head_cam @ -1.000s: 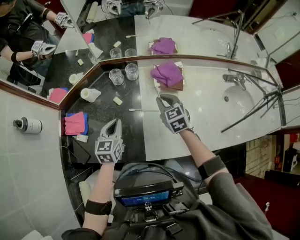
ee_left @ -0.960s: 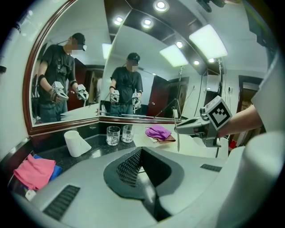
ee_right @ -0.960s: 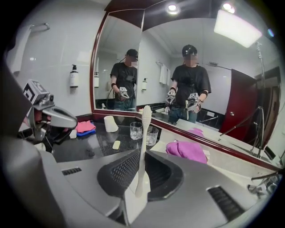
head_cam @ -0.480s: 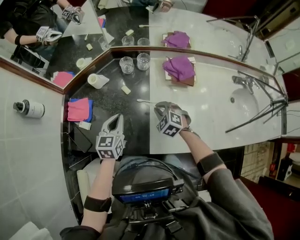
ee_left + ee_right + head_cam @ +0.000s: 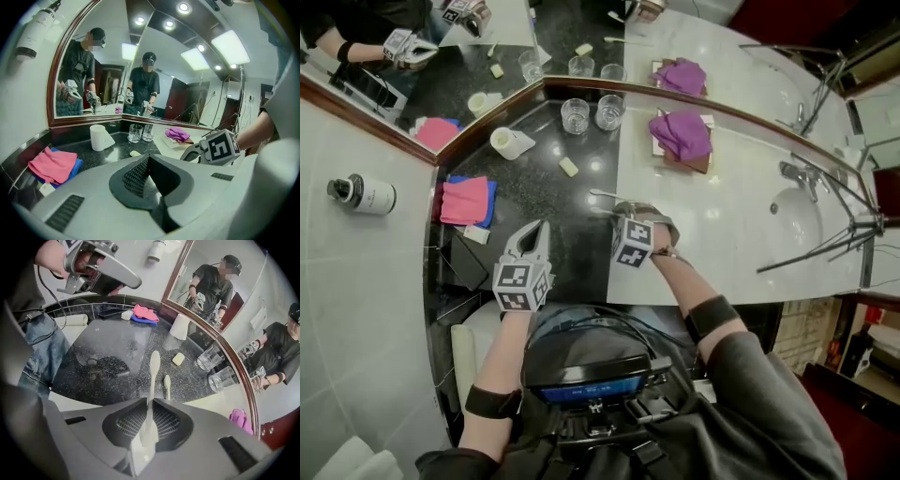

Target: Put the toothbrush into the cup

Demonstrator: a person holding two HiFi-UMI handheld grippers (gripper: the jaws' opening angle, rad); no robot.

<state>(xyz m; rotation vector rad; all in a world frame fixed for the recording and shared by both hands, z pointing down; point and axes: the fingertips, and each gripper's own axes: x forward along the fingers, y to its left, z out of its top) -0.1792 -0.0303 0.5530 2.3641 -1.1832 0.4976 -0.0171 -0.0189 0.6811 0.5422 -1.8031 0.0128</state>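
Grips the toothbrush (image 5: 153, 376) in the right tongs (image 5: 148, 404), swung down toward the dark counter (image 5: 544, 202) since a second ago (apparently just clear of it). Keeps the left tongs (image 5: 149, 158) shut, empty. Leaves the carry to the glasses (image 5: 575, 114).

A pink cloth (image 5: 464, 199) lay on a blue cloth (image 5: 491, 187) at the left edge of the dark speckled worktop (image 5: 544, 211). A white roll (image 5: 508, 142) stood near the mirror (image 5: 469, 66) corner, and a small pale soap bar (image 5: 569, 166) lay apart on bare stone. On the worktop's white part, a purple cloth (image 5: 682, 131) sat bunched on a brown board (image 5: 701, 161). Farther right were a tap (image 5: 792, 172), a basin (image 5: 797, 217) and dark tripod legs (image 5: 820, 246). A white, dark-capped bottle (image 5: 364, 194) showed against the tiled wall.
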